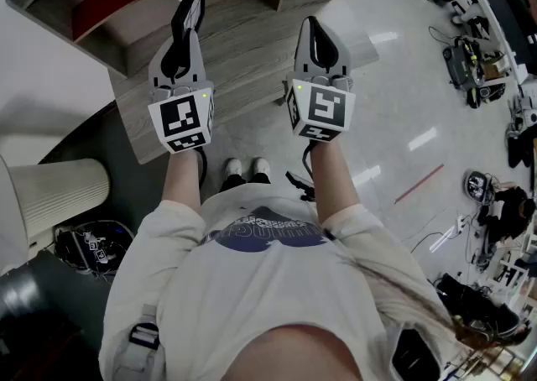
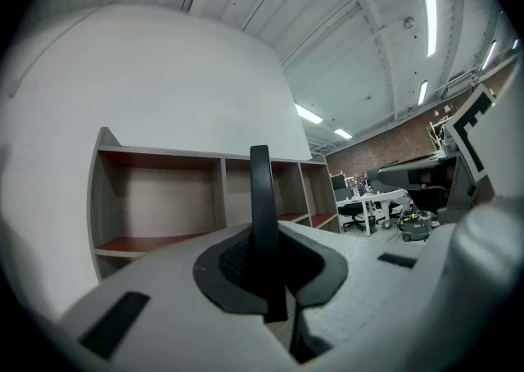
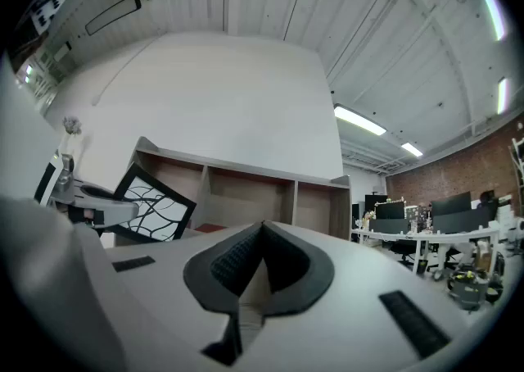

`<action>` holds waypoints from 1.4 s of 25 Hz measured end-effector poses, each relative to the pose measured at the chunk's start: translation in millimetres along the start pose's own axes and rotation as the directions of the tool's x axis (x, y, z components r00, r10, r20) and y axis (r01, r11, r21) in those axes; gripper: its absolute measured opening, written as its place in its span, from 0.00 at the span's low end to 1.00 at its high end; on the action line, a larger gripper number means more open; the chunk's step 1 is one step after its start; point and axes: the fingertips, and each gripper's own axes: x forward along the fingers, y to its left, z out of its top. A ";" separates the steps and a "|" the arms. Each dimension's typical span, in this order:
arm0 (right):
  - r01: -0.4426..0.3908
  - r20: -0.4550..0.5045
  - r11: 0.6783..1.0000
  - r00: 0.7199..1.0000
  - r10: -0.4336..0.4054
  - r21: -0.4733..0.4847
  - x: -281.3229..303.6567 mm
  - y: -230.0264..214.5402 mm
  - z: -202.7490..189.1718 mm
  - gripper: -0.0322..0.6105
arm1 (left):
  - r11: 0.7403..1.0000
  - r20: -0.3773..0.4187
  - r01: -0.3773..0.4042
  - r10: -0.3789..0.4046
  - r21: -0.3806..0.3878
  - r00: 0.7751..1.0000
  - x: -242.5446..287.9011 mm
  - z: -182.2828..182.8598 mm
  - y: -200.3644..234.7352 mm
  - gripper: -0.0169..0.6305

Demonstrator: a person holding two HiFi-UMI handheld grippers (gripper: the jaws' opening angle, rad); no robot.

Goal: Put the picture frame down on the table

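At 6 o'clock in the head view is the person's pale shirt (image 1: pixel 252 287), with 2 bare forearms running up toward 12. The shoes (image 1: pixel 245 169) show between the arms, on the floor (image 1: pixel 394 77), which spreads away to 3 o'clock.

The left gripper (image 1: pixel 186 35) sits at 11 o'clock, with its marker cube (image 1: pixel 183 119) nearest the person. Its jaws are clamped on the frame (image 1: pixel 195 0), which sticks out past the fingertips toward 12. In the left gripper view the frame (image 2: pixel 260 198) stands edge-on as 1 thin dark bar, pinched between the 2 pads.

The right gripper (image 1: pixel 315 31) is at 1 o'clock, just beside the left one and apart from it. In its own view the jaws are pressed together with nothing between them. At 9 o'clock in that view the frame (image 3: pixel 151 202) shows its face, tilted on 1 corner: a black border round a white sheet with dark branching lines.

Under both grippers lies the wooden table (image 1: pixel 243 77). The frame is held over it and does not lie flat on it. Whether an edge touches the wood I cannot tell.

Beyond the table, at 12 o'clock, stands an open shelf (image 1: pixel 126 3) with red boards. Desks (image 3: pixel 426 235) stand far off at 3 o'clock.
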 end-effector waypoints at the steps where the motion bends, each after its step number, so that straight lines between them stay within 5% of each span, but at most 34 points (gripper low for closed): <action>1: 0.000 0.000 1.000 1.000 0.000 0.000 0.0 1.1 -0.4 0.05 | 1.000 0.002 -0.001 0.001 -0.002 1.000 -0.2 0.1 1.0 0.07; 16: 0.007 -0.009 0.999 1.000 -0.008 -0.034 -5.1 -3.4 -3.4 0.05 | 1.000 -0.009 0.022 -0.022 -0.007 1.000 1.7 -3.8 -3.6 0.07; 21: -0.060 -0.019 0.989 0.998 0.063 0.139 -8.5 -7.5 -12.0 0.05 | 0.971 -0.015 0.147 -0.153 -0.186 0.988 1.2 -10.4 3.2 0.07; 25: -0.215 -0.109 0.914 0.958 0.266 0.343 -13.7 -4.8 -34.9 0.05 | 0.891 0.017 0.304 -0.317 -0.338 0.948 -8.1 -6.4 1.5 0.07; 27: -0.300 -0.121 0.860 0.918 0.378 0.412 -21.7 0.4 -37.7 0.20 | 0.834 0.041 0.392 -0.409 -0.388 0.911 -16.1 -2.8 -5.1 0.07; 32: -0.493 -0.099 0.702 0.779 0.619 0.513 -43.1 18.9 -31.3 0.35 | 0.641 0.120 0.562 -0.597 -0.523 0.793 -38.4 3.5 -30.0 0.07; 35: -0.534 -0.054 0.624 0.734 0.677 0.570 -49.6 25.1 -24.8 0.36 | 0.531 0.159 0.608 -0.662 -0.590 0.732 -49.5 2.3 -42.5 0.07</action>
